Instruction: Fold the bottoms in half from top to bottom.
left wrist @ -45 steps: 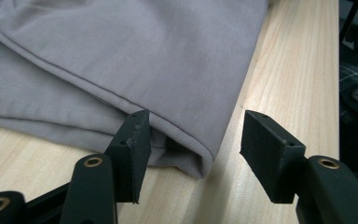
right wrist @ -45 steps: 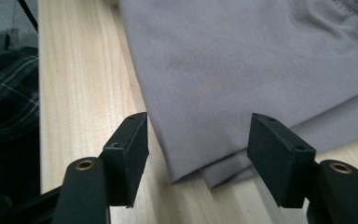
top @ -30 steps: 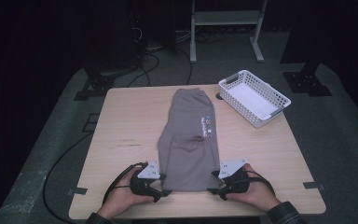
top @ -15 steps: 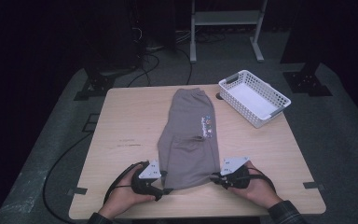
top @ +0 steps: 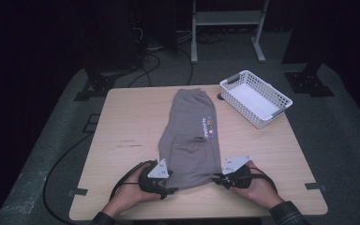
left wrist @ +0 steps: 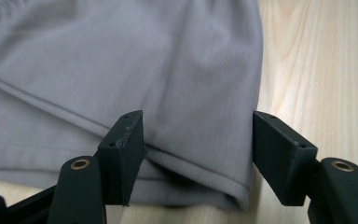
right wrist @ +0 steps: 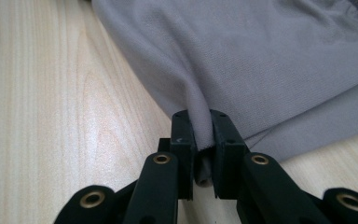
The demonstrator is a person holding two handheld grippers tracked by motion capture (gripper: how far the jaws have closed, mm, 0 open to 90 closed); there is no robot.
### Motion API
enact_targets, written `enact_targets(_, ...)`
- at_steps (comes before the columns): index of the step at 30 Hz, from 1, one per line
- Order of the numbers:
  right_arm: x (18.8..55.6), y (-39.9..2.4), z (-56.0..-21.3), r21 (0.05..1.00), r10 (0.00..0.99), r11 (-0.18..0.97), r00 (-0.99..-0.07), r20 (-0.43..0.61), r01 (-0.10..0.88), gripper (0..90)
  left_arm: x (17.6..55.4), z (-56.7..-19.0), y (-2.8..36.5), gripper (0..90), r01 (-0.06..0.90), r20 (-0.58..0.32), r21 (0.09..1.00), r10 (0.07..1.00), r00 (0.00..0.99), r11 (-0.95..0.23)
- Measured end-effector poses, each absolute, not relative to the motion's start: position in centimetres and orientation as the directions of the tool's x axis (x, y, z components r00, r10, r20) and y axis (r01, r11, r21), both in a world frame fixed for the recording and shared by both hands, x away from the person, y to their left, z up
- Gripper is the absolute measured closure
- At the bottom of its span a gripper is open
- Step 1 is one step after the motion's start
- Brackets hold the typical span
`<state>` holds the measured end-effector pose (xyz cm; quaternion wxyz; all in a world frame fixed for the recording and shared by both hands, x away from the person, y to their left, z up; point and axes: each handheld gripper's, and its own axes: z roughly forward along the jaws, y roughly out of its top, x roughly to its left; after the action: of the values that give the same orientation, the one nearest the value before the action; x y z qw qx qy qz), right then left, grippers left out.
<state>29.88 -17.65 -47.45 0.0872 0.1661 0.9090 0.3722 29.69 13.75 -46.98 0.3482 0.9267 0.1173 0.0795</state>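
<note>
Right tongs just closed, clamped on a pinched fold of the grey shorts' hem corner. Left tongs apart, straddling the other hem corner, soft knit between. One pair of shorts, flat on pale wood-grain surface. One white lattice basket far right. Dark room beyond.

- The high view is looking forward and down from above the table's near edge, from far off.
- The left gripper view is looking along its jaws, very close to the grey shorts.
- The right gripper view is sitting just as close.
- All three are sharing the shorts' near hem.
</note>
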Motion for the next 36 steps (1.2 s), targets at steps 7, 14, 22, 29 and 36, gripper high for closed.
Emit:
enact_targets(7,29.9,-17.7,-47.4,0.704,0.369,0.663,-0.93,-0.009,0.256,81.1,29.7,-46.7,14.0,47.0,0.189,0.041,0.655,0.284,0.958,-0.732)
enact_targets(14,29.8,-17.6,-47.3,0.7,0.37,0.662,-0.929,0.008,0.269,82.0,30.0,-46.7,14.2,64.8,0.223,0.041,0.665,0.333,0.942,-0.713)
enact_targets(22,29.9,-17.4,-47.1,0.677,0.386,0.665,-0.921,0.048,0.314,83.5,29.9,-46.5,14.1,80.0,0.274,-0.009,0.648,0.353,0.936,-0.711)
enact_targets(29,29.1,-17.5,-46.8,0.649,0.359,0.682,-0.928,0.102,0.335,83.7,28.9,-46.4,14.3,80.2,0.288,-0.062,0.638,0.325,0.944,-0.714)
enact_targets(36,26.8,-17.4,-46.5,0.614,0.282,0.728,-0.95,0.137,0.305,84.0,25.9,-46.0,14.1,80.9,0.288,-0.123,0.602,0.269,0.955,-0.745)
